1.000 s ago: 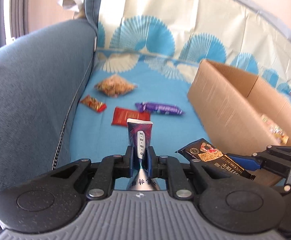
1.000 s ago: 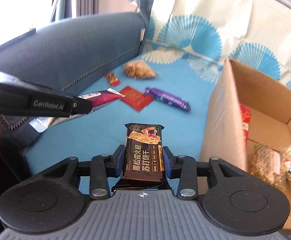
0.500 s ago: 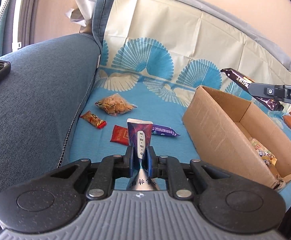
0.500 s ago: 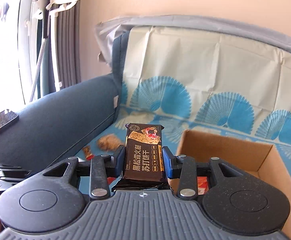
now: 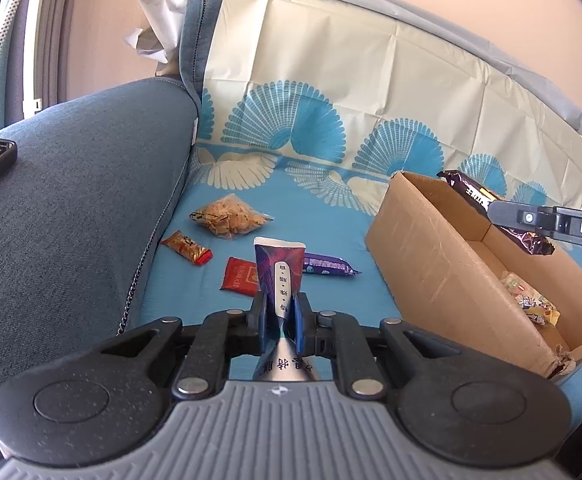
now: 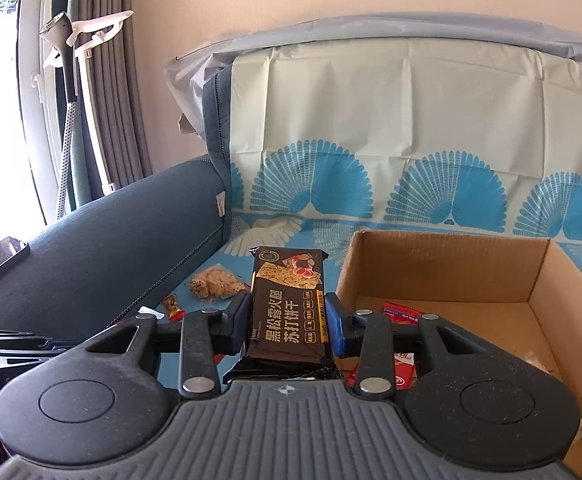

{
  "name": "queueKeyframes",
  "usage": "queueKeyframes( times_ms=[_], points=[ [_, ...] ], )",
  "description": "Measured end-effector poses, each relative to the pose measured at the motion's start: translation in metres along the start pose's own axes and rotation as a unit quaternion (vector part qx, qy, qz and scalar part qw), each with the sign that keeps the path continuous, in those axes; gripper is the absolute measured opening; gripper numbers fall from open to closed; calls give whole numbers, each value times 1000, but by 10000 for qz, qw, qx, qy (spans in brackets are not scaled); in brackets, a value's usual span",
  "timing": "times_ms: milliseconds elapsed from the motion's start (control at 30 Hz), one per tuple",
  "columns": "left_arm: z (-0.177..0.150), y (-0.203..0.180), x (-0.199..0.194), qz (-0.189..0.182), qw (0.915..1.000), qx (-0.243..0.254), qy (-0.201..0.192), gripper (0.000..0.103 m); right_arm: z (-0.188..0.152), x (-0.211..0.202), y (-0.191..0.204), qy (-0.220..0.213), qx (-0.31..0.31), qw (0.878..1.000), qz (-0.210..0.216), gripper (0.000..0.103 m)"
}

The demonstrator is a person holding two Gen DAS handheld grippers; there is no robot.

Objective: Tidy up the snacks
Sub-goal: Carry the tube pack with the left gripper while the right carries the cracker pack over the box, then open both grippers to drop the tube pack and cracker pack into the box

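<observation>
Blue sofa [image 5: 71, 200] spread with a fan-print sheet [image 5: 331, 92], and on its seat the open box [image 6: 443, 264]. Over the box, the right tongs [image 6: 287, 320] pinch a black cracker pack [image 6: 287, 300]. Left tongs [image 5: 279, 316] clamp a purple sachet [image 5: 279, 268] above four loose snacks [image 5: 231, 220].

Left gripper [image 5: 279, 322] showing black speckled linkage arms, silver rivets, ribbed grey body, blue-padded fingers [image 5: 298, 322]. Right gripper [image 6: 287, 326] looking identical; white lettering showing along its side.
</observation>
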State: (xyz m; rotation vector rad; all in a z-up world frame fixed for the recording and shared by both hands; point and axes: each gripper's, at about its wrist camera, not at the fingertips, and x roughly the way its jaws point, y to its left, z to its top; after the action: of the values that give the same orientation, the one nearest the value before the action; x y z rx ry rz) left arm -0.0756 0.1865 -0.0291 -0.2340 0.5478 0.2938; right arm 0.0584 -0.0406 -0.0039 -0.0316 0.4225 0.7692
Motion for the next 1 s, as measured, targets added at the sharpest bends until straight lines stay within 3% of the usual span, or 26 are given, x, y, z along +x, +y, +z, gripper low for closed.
queueKeyframes(
  times_ms=[367, 700, 1000],
  points=[
    [9, -34, -11, -54, 9999, -78, 41, 14, 11, -12, -24, -378, -179, 9990, -166, 41],
    [51, -108, -16, -689, 9973, 8, -260, 14, 25, -20, -77, -544, 710, 9942, -589, 41],
    [95, -188, 0, -1434, 9884, 64, -500, 14, 22, -26, -140, -562, 1625, 9726, -1563, 41]
  ],
)
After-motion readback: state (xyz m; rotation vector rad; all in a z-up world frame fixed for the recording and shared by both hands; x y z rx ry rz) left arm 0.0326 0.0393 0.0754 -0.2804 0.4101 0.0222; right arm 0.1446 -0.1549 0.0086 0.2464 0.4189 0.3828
